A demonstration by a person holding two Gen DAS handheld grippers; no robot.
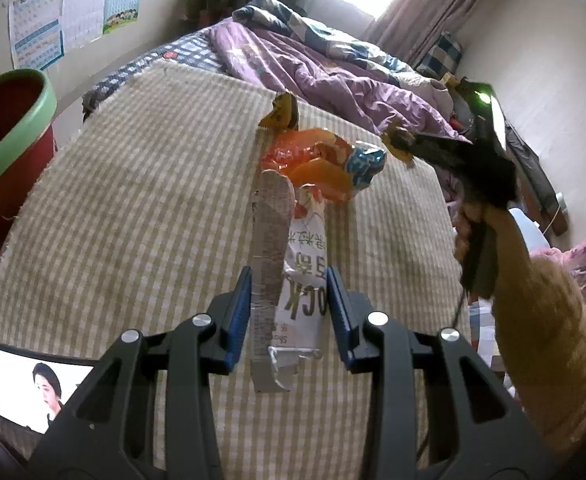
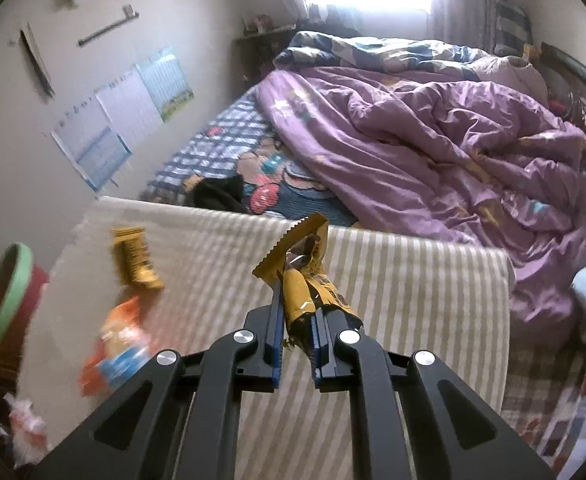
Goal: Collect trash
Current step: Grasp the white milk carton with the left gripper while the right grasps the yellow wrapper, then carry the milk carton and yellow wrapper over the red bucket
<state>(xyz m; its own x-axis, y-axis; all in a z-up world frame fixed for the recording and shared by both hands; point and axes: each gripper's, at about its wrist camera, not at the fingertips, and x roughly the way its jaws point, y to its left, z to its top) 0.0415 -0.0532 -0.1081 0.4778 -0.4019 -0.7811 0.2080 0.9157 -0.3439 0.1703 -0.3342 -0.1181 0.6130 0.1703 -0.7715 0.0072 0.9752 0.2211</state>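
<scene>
On the bed's striped mat (image 1: 141,200), left view: left tool (image 1: 289,312) partly spread, pinching a white wrapper (image 1: 299,280) and a grey strip (image 1: 271,248). Risk: the loose strip could slip out en route to the red bin (image 1: 9,136).

Right view: right tool (image 2: 299,320) pressed together on a yellow wrapper (image 2: 303,272). Another yellow wrapper (image 2: 135,258) and an orange bag (image 2: 117,348) lay near the mat's left edge.
</scene>
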